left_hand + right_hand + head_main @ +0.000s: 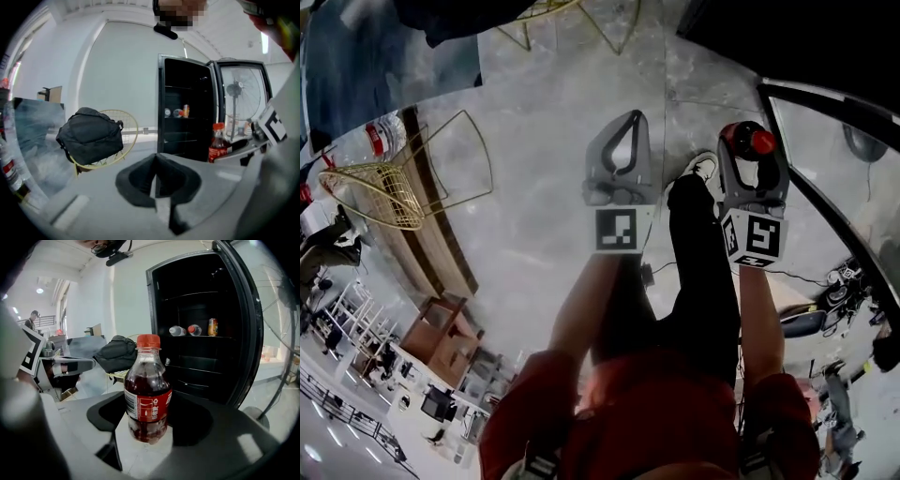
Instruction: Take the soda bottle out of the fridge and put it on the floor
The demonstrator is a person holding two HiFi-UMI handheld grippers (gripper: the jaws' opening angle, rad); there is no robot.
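The soda bottle [147, 397], with dark cola, a red label and a red cap, stands upright between the jaws of my right gripper [149, 423], which is shut on its lower body. From the head view its red cap [761, 142] shows at the tips of the right gripper [752, 145], over the grey tiled floor. Beside it my left gripper [619, 150] is shut with nothing in it, its fingertips meeting [156, 157]. The bottle [217, 143] shows at the right of the left gripper view. The black fridge [197, 333] stands open behind.
Two bottles and a can [194, 329] lie on a fridge shelf. The open fridge door [834, 202] runs along my right. A black bag [91, 136] rests on a yellow wire chair [389, 192]. A fan [239, 93] stands beyond the door. My shoe [703, 167] is between the grippers.
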